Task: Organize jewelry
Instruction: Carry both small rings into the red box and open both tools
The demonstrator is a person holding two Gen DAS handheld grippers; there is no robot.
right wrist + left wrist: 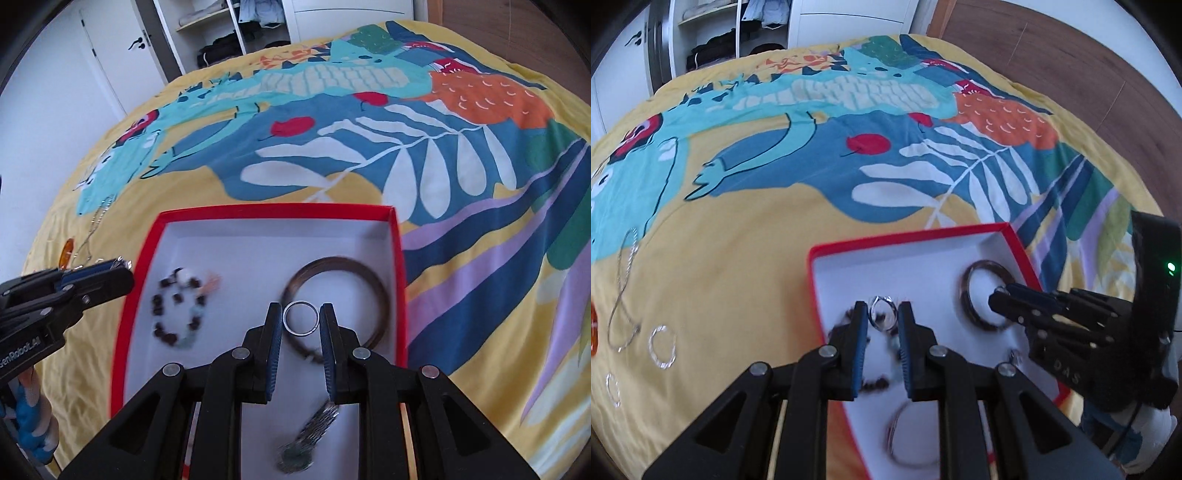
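A red box (812, 280) with a white inside (258, 258) lies on the bed. My left gripper (882, 314) is shut on a small silver ring (882, 316) and holds it over the box. My right gripper (301, 317) is shut on another silver ring (301, 318) over the box; it also shows in the left wrist view (1001, 295). In the box lie a dark bangle (376, 291), a dark bead bracelet (177, 314) and a metal watch band (314, 428). My left gripper also shows at the box's left edge in the right wrist view (122, 264).
On the yellow patterned bedcover (738, 240) left of the box lie a silver chain (624, 291), two silver hoops (662, 347) and an orange item (67, 253). A wardrobe (229, 33) and a door stand beyond the bed.
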